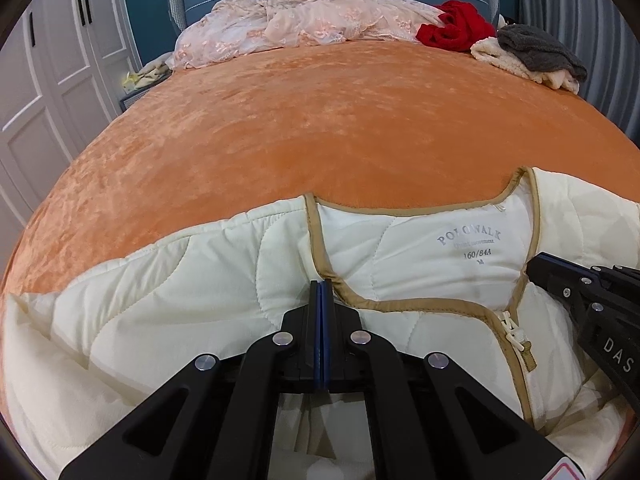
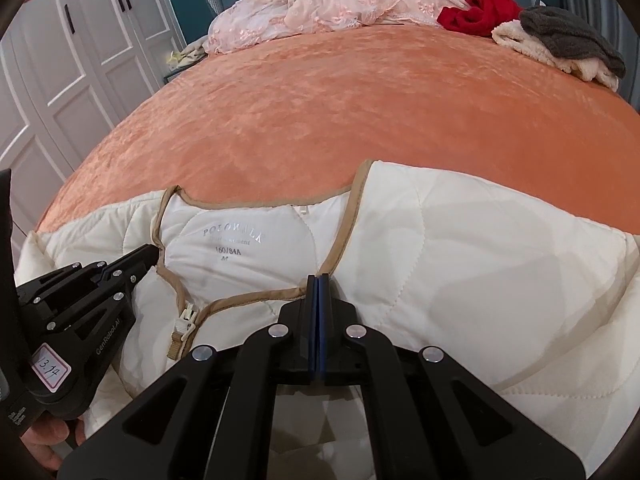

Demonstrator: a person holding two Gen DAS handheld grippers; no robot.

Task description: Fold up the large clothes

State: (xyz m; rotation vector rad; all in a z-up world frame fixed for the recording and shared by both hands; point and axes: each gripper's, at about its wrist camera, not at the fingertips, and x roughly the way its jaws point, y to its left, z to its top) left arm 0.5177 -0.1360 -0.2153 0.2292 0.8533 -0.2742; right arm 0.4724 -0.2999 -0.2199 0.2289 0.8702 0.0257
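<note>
A: Site: bed with orange bedspread (image 1: 280, 120). Cream quilted jacket (image 1: 180, 300) lies at the near edge, front up, neckline facing the headboard, tan binding around the collar.

B: Confirmed from the right wrist view. Printed size label on the inner back panel (image 2: 232, 240); zipper pull (image 2: 185, 320) sits at the bottom of the V, zip closed below it.

A: Left gripper (image 1: 321, 284): fingers pressed flat together, blue pads meeting, tips down on the jacket's shoulder just beside the collar binding. Cannot tell whether any fabric is caught between them.

B: Right gripper (image 2: 318, 280): same story. Fingers pressed together, tips resting at the tan binding on the opposite side of the neckline. Whether fabric is pinched there, I cannot tell either.

A: Each gripper shows in the other's view, one on each side of the neck opening.

B: Background: pink lace cover (image 2: 320, 8) bunched at the head of the bed, red garment (image 2: 480, 6) beside it, then a grey garment (image 2: 568, 36) lying on a cream fleece one (image 2: 532, 48). White wardrobe doors (image 2: 80, 60) left of the bed.
</note>
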